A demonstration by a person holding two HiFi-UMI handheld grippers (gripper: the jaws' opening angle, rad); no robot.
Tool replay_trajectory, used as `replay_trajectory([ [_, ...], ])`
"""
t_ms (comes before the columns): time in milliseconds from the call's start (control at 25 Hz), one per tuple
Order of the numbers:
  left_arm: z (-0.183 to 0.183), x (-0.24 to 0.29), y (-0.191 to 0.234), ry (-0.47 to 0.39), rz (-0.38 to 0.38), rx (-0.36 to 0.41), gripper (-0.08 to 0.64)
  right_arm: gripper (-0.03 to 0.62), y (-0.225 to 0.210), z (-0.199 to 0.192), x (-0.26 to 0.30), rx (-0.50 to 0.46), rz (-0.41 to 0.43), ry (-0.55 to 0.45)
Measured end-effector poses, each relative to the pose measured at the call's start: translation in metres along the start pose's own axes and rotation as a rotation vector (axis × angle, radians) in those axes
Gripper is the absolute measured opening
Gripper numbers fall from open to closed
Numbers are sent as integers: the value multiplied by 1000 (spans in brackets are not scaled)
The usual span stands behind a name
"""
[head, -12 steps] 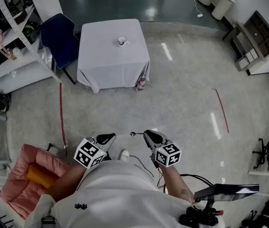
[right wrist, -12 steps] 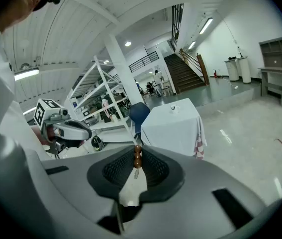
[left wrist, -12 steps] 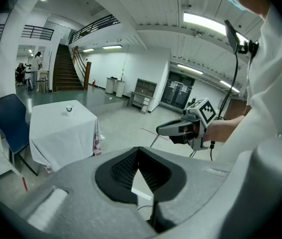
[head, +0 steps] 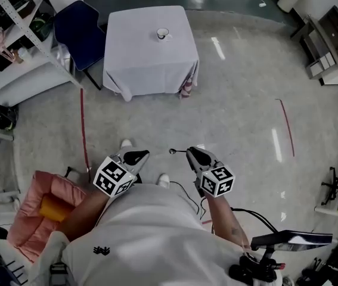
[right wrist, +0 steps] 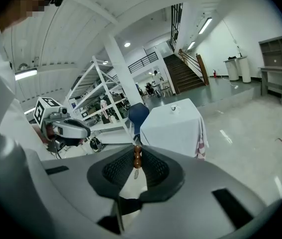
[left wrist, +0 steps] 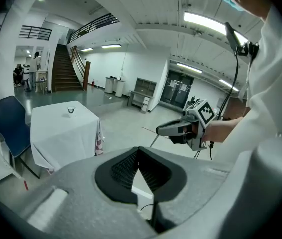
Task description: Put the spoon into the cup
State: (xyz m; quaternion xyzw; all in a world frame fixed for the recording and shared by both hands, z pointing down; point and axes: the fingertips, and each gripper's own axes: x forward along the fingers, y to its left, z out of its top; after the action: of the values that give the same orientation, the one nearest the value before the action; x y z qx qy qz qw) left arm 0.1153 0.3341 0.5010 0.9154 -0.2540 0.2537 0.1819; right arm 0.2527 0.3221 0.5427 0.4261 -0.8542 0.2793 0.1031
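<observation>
Well away from the cloth-covered surface [head: 151, 61], the right gripper [head: 191, 152] is pinched narrow on the spoon [right wrist: 137, 157]. Its brown beaded handle is caught between the jaw tips and its small bowl sticks out past them. The left gripper [head: 140, 155] hangs just beside it, jaws met at the tips with nothing between them, while the cup [head: 163, 34] stands on that surface, far from both grippers.

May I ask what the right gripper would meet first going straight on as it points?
Probably the floor short of the table; the right gripper with its spoon tilts down, nothing nearer.
</observation>
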Motion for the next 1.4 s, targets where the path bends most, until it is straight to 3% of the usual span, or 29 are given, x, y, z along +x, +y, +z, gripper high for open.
replay_trajectory([
  [160, 7, 4, 42, -19, -56, -6, 9, 51, 1, 15, 31, 46, -37, 6],
  [400, 49, -13, 139, -79, -97, 37, 9, 51, 6, 65, 110, 39, -102, 9],
  [800, 45, -68, 297, -71, -116, 19, 9, 51, 43, 155, 247, -5, -163, -11],
  [1040, 56, -75, 335, -115, -131, -16, 9, 51, 56, 178, 280, -21, -166, 24],
  [1400, 75, -63, 400, -122, -83, -53, 9, 51, 21, 225, 350, -26, -134, 19],
])
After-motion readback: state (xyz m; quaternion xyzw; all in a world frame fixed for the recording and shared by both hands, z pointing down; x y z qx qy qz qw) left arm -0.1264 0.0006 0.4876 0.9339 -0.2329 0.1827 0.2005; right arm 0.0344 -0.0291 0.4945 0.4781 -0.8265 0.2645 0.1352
